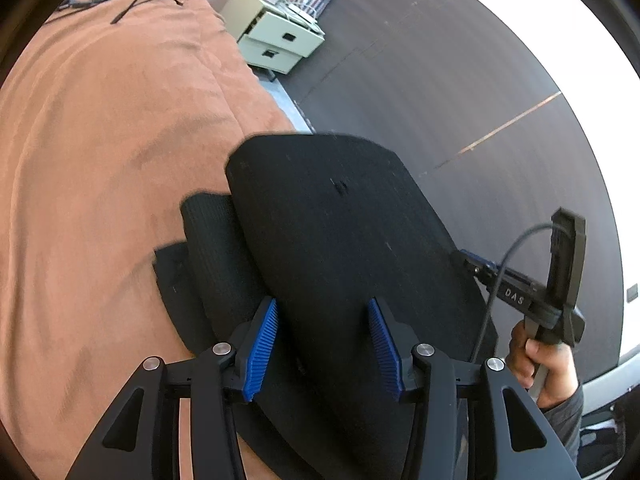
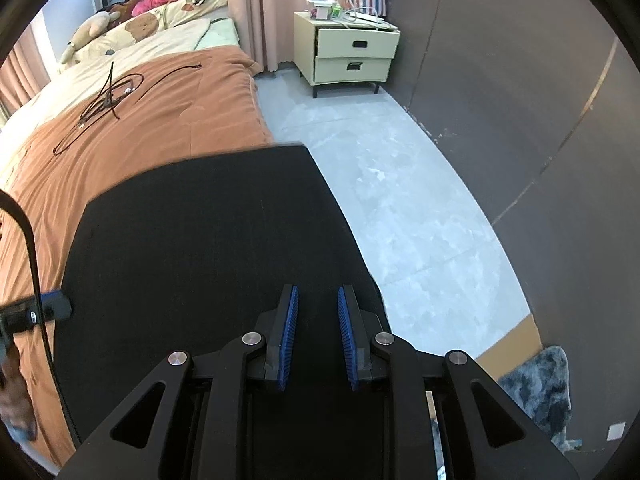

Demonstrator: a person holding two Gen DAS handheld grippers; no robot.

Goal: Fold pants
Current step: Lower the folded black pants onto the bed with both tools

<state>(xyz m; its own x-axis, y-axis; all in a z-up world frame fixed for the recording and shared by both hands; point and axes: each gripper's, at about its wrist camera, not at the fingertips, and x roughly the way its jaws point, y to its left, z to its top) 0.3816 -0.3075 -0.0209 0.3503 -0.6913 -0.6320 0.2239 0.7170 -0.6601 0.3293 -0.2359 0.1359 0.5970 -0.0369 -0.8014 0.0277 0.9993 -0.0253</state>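
Note:
The black pants (image 1: 336, 232) lie folded on the orange-brown bedspread (image 1: 112, 160) near the bed's right edge, with a ribbed waistband (image 1: 216, 256) showing under the top layer at the left. My left gripper (image 1: 324, 344) is open, its blue pads (image 1: 264, 348) apart just above the near part of the pants. My right gripper (image 2: 318, 332) is open over the pants (image 2: 200, 260), pads (image 2: 289, 332) apart with nothing between them. The right gripper also shows in the left wrist view (image 1: 472, 266), at the pants' right edge, held by a hand (image 1: 544, 364).
Black cables (image 2: 104, 100) lie on the bedspread (image 2: 180, 112) farther up. A cream nightstand (image 2: 348, 52) with two drawers stands beyond the bed's right side on the grey floor (image 2: 400, 184). A dark wall (image 2: 520, 100) runs along the right. Pillows and bedding (image 2: 152, 20) lie at the bed's head.

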